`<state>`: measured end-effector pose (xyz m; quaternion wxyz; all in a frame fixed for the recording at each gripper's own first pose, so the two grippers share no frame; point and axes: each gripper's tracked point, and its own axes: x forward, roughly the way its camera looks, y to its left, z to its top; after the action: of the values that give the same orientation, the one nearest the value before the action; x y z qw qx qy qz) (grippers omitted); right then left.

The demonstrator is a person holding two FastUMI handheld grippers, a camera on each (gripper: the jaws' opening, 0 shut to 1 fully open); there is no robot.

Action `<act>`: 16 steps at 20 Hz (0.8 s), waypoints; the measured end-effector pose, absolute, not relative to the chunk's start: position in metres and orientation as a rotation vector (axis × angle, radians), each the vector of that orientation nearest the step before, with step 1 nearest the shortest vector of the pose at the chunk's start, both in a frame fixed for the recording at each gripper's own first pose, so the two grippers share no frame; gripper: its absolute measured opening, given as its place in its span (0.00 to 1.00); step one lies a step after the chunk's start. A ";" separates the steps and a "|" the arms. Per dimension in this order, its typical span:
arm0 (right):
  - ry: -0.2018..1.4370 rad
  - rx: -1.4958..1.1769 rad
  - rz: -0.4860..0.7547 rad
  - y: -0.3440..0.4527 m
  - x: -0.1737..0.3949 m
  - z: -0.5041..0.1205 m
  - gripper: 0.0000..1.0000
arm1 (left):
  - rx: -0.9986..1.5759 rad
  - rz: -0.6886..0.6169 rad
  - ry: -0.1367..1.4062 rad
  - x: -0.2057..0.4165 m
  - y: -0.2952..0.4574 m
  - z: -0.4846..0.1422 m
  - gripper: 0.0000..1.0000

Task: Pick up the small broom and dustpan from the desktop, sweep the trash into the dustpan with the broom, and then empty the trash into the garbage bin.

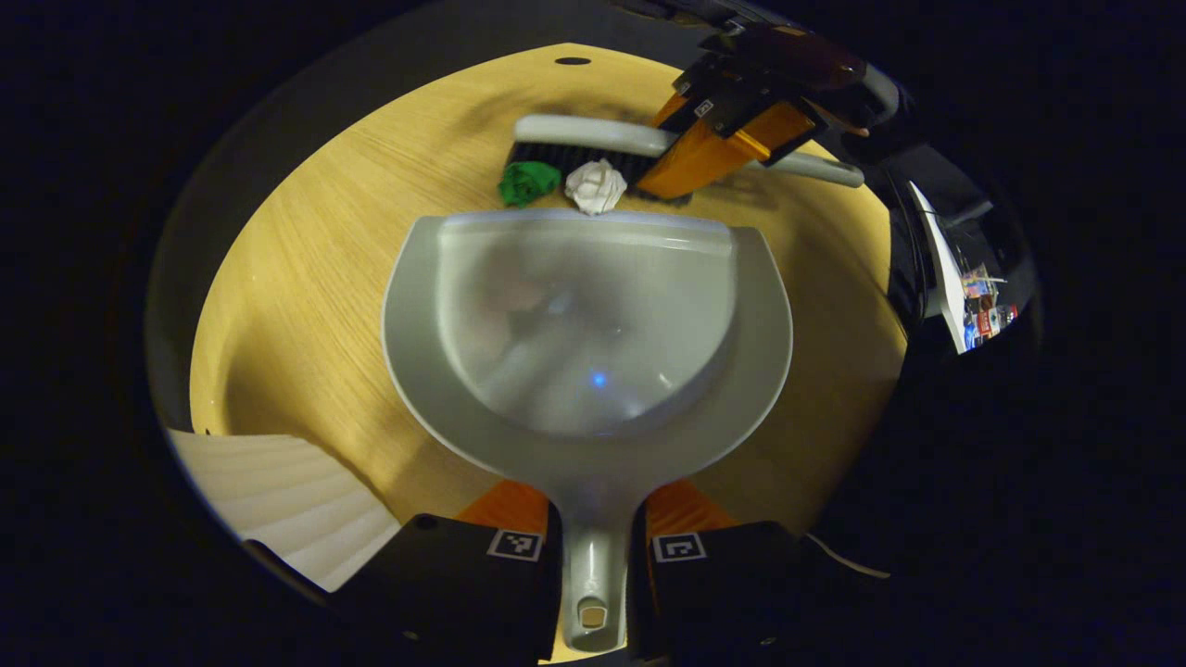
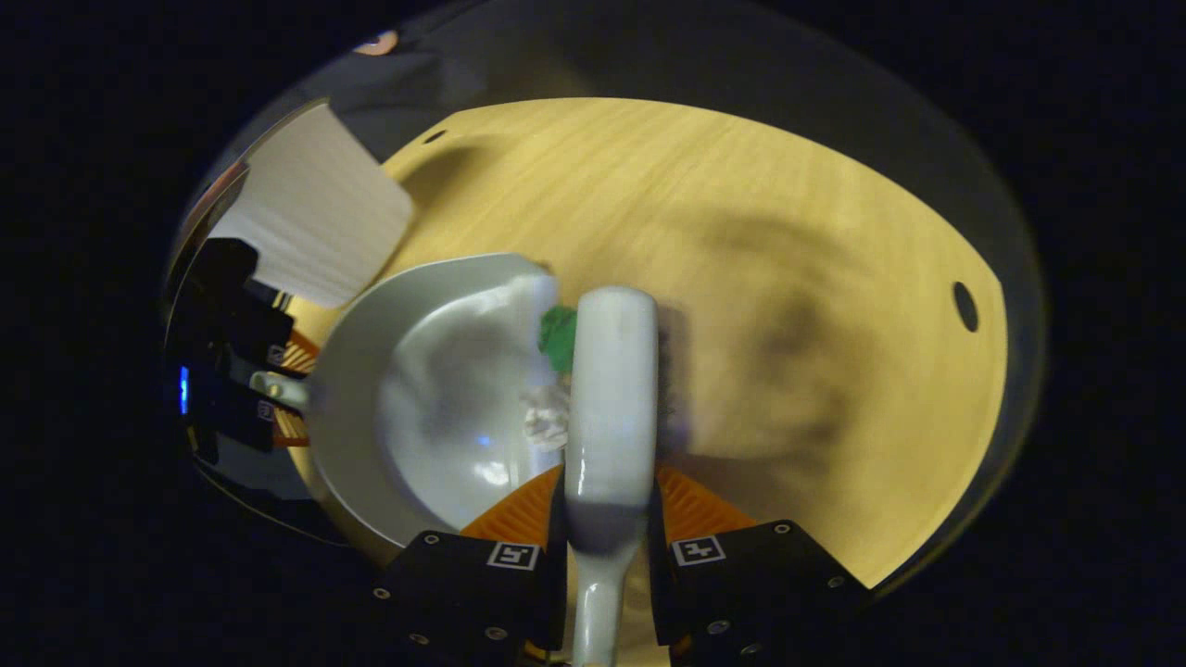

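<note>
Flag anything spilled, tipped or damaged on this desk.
Nothing stands out. The dustpan lies flat on the desktop, empty, with the green scrap and white paper ball just outside its lip, the broom behind them.

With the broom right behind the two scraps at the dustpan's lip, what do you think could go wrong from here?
1. The green scrap sits near the brush's end, so a stroke may push it sideways past the dustpan.
2. The white paper ball could catch on the dustpan's front lip rather than roll in.
3. The left gripper holds only the thin handle; broom pressure might twist the pan.
</note>
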<state>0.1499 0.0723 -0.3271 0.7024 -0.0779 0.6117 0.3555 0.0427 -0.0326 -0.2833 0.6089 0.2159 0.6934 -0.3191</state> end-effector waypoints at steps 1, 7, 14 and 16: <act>1.365 -0.163 0.833 0.081 0.155 -0.323 0.37 | 0.500 -0.743 1.597 0.043 -0.035 -0.283 0.29; 1.399 -0.097 0.987 0.081 0.170 -0.310 0.37 | 0.406 -0.687 1.588 0.034 -0.025 -0.280 0.29; 1.263 0.088 0.608 0.042 0.211 -0.286 0.37 | 0.209 -0.426 1.535 0.024 -0.051 -0.281 0.29; 1.256 0.132 0.461 0.030 0.208 -0.295 0.37 | 0.135 -0.348 1.519 0.025 -0.061 -0.279 0.29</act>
<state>0.2084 0.0304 -0.2953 0.7824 0.0609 0.5818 0.2135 0.0247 -0.0611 -0.2788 0.7095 0.0610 0.6843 -0.1569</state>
